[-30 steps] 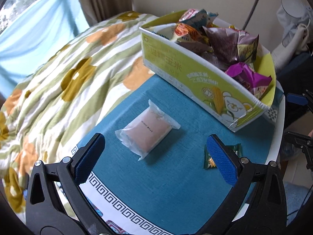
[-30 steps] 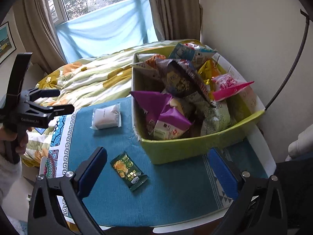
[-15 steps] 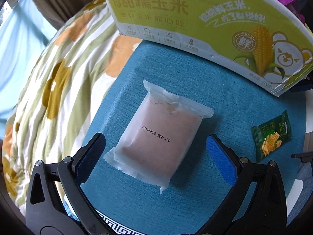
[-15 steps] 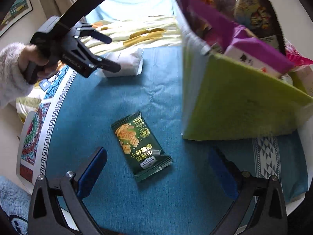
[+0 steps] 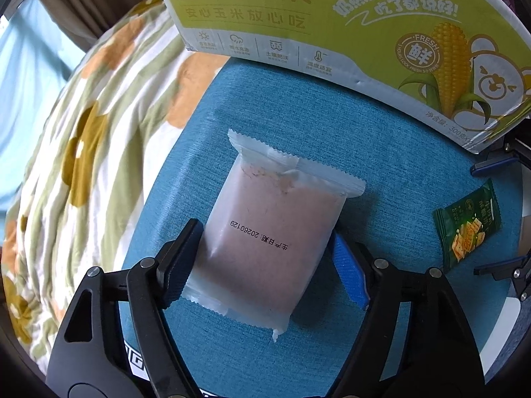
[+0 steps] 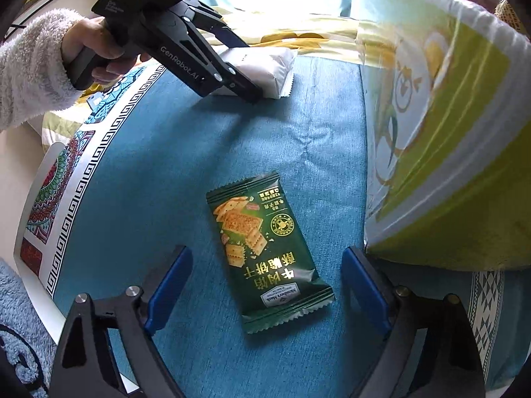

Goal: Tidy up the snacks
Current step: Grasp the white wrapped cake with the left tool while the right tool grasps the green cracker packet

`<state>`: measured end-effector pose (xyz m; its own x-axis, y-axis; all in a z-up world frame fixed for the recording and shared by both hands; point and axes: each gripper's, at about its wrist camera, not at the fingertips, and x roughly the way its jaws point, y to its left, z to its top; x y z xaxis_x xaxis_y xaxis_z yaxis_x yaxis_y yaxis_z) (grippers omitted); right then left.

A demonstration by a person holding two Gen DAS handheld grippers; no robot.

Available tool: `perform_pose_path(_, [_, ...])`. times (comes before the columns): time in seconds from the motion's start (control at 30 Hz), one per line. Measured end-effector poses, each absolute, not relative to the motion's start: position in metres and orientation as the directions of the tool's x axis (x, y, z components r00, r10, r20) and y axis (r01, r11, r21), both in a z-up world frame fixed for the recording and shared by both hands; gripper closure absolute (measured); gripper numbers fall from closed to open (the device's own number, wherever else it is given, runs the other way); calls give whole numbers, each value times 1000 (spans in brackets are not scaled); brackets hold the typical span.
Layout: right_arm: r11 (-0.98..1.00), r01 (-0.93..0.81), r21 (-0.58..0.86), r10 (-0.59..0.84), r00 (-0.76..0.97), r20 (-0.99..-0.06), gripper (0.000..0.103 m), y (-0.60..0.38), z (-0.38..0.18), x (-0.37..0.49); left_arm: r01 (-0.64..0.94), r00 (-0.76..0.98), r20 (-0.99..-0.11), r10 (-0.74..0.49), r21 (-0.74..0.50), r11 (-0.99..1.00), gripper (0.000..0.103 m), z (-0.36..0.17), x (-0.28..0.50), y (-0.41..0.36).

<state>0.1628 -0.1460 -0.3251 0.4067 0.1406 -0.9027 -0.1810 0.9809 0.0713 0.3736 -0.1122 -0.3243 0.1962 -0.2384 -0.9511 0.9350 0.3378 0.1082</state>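
Note:
A frosted white packet with a pinkish cake (image 5: 272, 232) lies on the blue table mat; it also shows in the right wrist view (image 6: 262, 66). My left gripper (image 5: 265, 265) has closed on the packet's sides, pads touching it, still on the mat. A dark green cracker packet (image 6: 262, 252) lies between the open jaws of my right gripper (image 6: 265, 285), low over the mat; it also shows in the left wrist view (image 5: 468, 232). The yellow-green corn box (image 5: 332, 33) holding snacks stands just behind both packets.
The box wall (image 6: 448, 132) stands close to the right finger of my right gripper. A bed with a flowered quilt (image 5: 83, 132) lies left of the table. The mat's patterned border (image 6: 66, 179) marks the table's left edge.
My left gripper dropped onto the white packet and its jaws closed against its sides. My right gripper moved down and forward until the green packet lies between its open jaws.

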Motion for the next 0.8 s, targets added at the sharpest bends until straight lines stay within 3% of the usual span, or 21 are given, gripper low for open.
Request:
perform_pose_path(0.2, [975,-219,30,122,417,-901,39,-137,-326,167,914,192,-955,-228,89,395,32,-323,364,-102])
perform_pose_path(0.43, [961,-274,-24,98,423,-901,57,-130,-326,167,890,188,-953,-239,62,451,33,-322,345,-85])
perform_pose_path(0.8, [960,-273,-64,70,454,-889,59,-121,-313,168,833,161,-949,-271,-16,553,35,-306,333,-55])
